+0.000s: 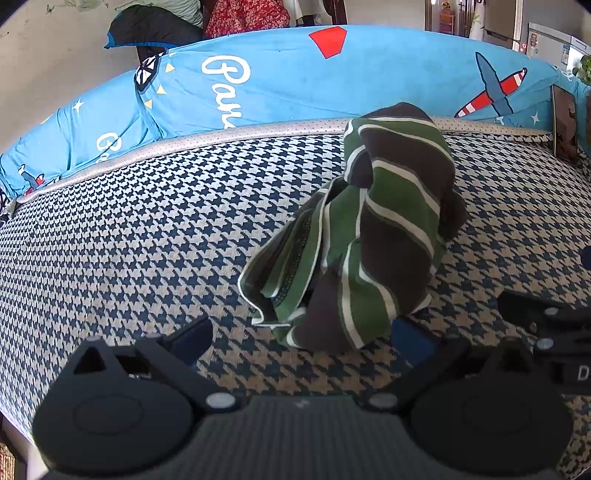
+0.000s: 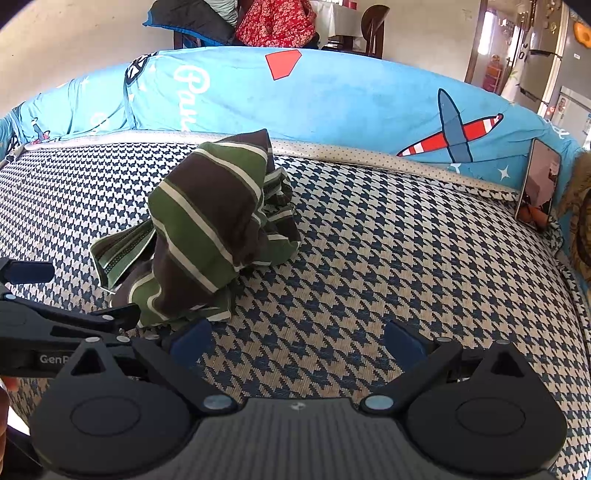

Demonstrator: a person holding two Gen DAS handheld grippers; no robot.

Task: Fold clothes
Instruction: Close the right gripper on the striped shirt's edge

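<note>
Your left claw point(image 1: 301, 341) was spread wide, its blue pads point(image 1: 192, 338) well apart and gripping nothing. It hung low over the mat point(image 1: 147, 229), and the right pad sat just at the near edge of the shirt point(image 1: 373, 229), partly tucked behind the cloth; whether it touched, you could not tell from that view.

Your right claw point(image 2: 295, 341) was spread wide too, with nothing between its pads point(image 2: 400, 341), only bare mat point(image 2: 369, 258) below. The shirt point(image 2: 207, 229) lay to its left and a little farther off, just beyond the left pad. In the right wrist view your left claw point(image 2: 29, 271) reached in from the left edge, beside the near left corner of the shirt.

The shirt was a crumpled heap, green and brown with white stripes, bunched up into a peak at its far end and trailing a flatter hem toward the near left. It sat on the houndstooth mat, roughly mid-way across.

Behind the mat ran a blue cover point(image 1: 295, 85) with a red-and-white plane print. At the far right a phone point(image 2: 539, 184) leaned upright against that cover. Dark and red clothes point(image 2: 273, 22) were piled farther back.
</note>
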